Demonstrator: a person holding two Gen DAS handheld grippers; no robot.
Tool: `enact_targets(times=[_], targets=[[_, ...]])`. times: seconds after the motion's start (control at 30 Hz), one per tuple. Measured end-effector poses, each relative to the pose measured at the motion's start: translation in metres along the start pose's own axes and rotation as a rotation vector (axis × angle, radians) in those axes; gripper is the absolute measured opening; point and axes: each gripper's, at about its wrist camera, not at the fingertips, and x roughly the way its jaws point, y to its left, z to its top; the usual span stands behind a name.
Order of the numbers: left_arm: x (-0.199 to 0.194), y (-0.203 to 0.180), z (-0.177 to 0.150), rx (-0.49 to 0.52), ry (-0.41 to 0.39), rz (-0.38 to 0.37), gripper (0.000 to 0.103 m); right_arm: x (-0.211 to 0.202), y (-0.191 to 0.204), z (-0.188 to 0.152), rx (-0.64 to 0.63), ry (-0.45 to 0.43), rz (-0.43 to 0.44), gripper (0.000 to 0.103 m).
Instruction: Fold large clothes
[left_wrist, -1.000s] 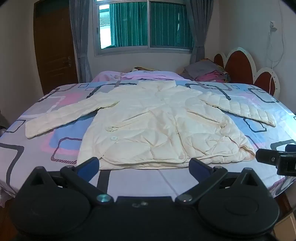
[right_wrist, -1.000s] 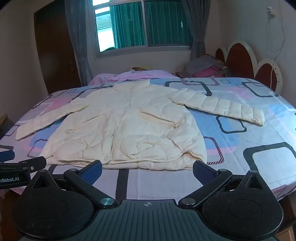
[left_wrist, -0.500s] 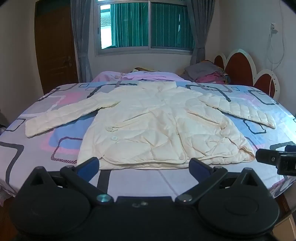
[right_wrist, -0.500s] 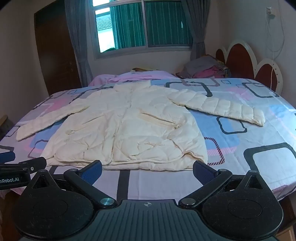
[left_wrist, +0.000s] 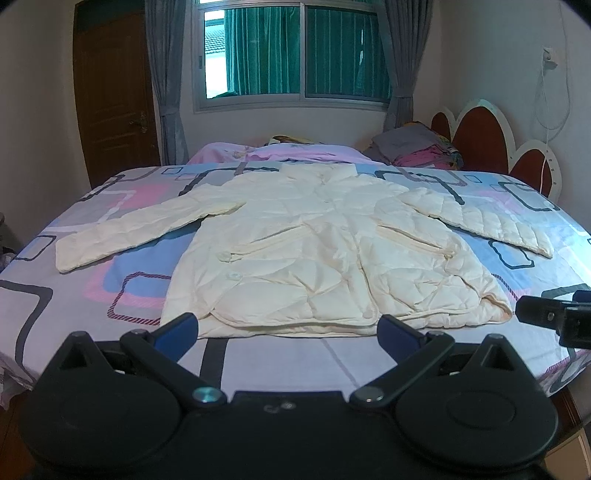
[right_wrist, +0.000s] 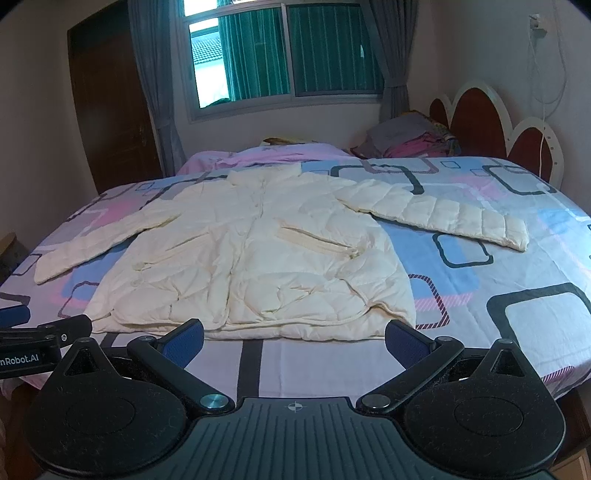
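A cream quilted jacket (left_wrist: 317, 254) lies flat and face up on the bed, collar toward the window and both sleeves spread out to the sides. The same jacket (right_wrist: 255, 254) fills the middle of the right wrist view. My left gripper (left_wrist: 288, 330) hovers just short of the jacket's hem, open, with nothing between its blue-padded fingers. My right gripper (right_wrist: 293, 338) is open too, near the hem's right half and holding nothing. Each gripper shows at the edge of the other's view.
The bed (left_wrist: 66, 295) has a sheet patterned with pink, blue and grey squares. A pile of folded clothes (left_wrist: 417, 147) sits by the scalloped headboard (left_wrist: 491, 140) at the right. A window, curtains and a brown door (left_wrist: 110, 92) stand behind.
Both grippers have risen or tilted very slightly; the jacket sits a touch lower in view. The jacket itself has not moved.
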Motion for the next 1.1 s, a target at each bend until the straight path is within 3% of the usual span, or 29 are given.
enact_targets(times=[1.1], targets=[[-0.008, 0.008, -0.004, -0.006, -0.014, 0.0, 0.103, -0.007, 0.008, 0.001, 0.0, -0.011, -0.004, 0.103]])
